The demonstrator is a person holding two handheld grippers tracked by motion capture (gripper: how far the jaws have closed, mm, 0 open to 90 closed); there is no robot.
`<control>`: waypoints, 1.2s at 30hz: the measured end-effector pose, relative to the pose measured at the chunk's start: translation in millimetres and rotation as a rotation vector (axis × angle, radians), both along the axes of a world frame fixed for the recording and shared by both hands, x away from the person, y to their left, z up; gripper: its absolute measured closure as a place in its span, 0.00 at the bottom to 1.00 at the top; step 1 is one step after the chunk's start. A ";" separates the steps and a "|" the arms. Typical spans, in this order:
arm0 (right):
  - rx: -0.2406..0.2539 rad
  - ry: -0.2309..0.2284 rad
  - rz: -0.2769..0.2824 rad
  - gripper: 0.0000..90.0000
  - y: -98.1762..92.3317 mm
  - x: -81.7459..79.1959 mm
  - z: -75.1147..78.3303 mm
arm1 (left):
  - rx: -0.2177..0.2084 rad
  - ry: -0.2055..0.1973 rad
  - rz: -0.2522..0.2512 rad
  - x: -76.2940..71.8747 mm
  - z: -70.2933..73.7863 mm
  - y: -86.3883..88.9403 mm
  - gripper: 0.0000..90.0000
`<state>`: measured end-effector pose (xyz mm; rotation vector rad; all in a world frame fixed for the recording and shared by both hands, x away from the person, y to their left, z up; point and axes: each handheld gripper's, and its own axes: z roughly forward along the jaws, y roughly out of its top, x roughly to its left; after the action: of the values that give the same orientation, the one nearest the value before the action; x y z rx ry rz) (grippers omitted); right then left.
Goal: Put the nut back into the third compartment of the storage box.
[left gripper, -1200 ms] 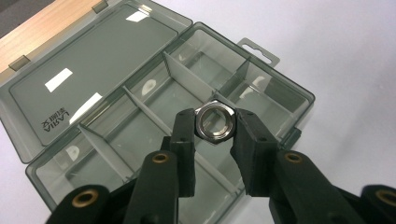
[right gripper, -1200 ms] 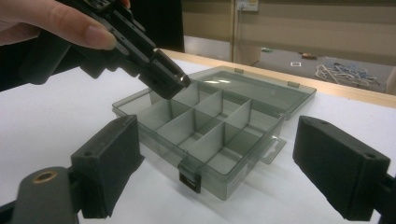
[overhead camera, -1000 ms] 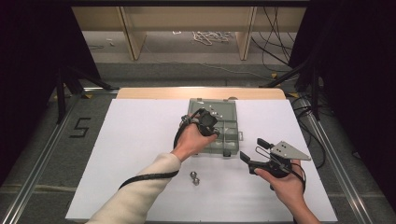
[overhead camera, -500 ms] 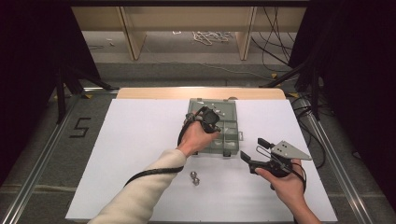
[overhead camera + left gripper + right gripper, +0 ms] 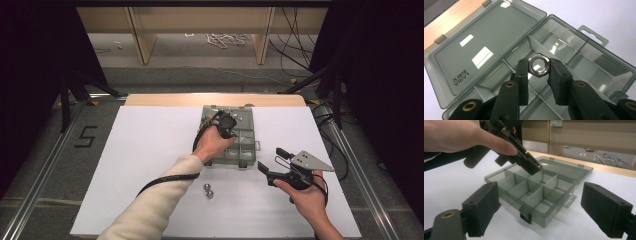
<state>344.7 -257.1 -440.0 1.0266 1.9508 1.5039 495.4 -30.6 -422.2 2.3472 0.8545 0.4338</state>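
L fingers (image 5: pixel 522 77) clamped on hex nut (image 5: pixel 538 66) over organizer box (image 5: pixel 596 65) — centre over compartment, lower, then release; R gripper (image 5: pixel 270 167) apart, empty.

"5" marked on the floor (image 5: pixel 86 136), upside-down brand lettering on box lid (image 5: pixel 461 78), not legible

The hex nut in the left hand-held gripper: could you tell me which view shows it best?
The left gripper view: the hex nut sits sharp and close between the pads. In the high view the person's hand hides it; in the right gripper view it is too small to make out.
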 end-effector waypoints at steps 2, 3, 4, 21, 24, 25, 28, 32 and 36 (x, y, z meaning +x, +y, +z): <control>0.002 0.007 0.004 0.18 0.0 0.0 0.1 | -0.001 0.001 0.004 1.4 -0.9 -0.8 0.78; 0.001 0.000 -0.001 0.18 0.1 0.1 -0.1 | 0.000 0.006 0.007 1.9 -1.1 -1.2 0.78; 0.003 -0.001 -0.001 0.18 0.6 0.2 -0.5 | -0.001 0.005 0.008 2.8 -2.1 -1.7 0.78; 0.018 -0.002 0.017 0.18 1.9 1.4 -2.0 | 0.022 0.018 0.004 11.1 -9.4 -8.0 0.78; 0.011 0.006 0.011 0.18 1.1 1.2 -1.5 | 0.025 0.018 -0.003 12.4 -11.2 -7.8 0.77; 0.001 0.007 0.010 0.18 0.5 1.0 -1.2 | 0.025 0.019 -0.004 12.8 -11.6 -7.4 0.77; 0.001 0.011 0.012 0.18 0.5 0.8 -1.1 | 0.018 0.028 -0.014 13.8 -11.1 -5.7 0.74; 0.003 0.014 0.023 0.18 -0.1 0.6 -0.7 | 0.011 0.014 -0.027 9.5 -4.3 -1.5 0.59; 0.003 0.009 0.021 0.18 0.6 0.6 -0.9 | 0.004 -0.002 -0.023 2.0 1.4 4.5 0.41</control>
<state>345.3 -256.6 -441.0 1.0182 1.9723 1.5164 497.4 -26.1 -420.8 2.3573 0.8257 0.4283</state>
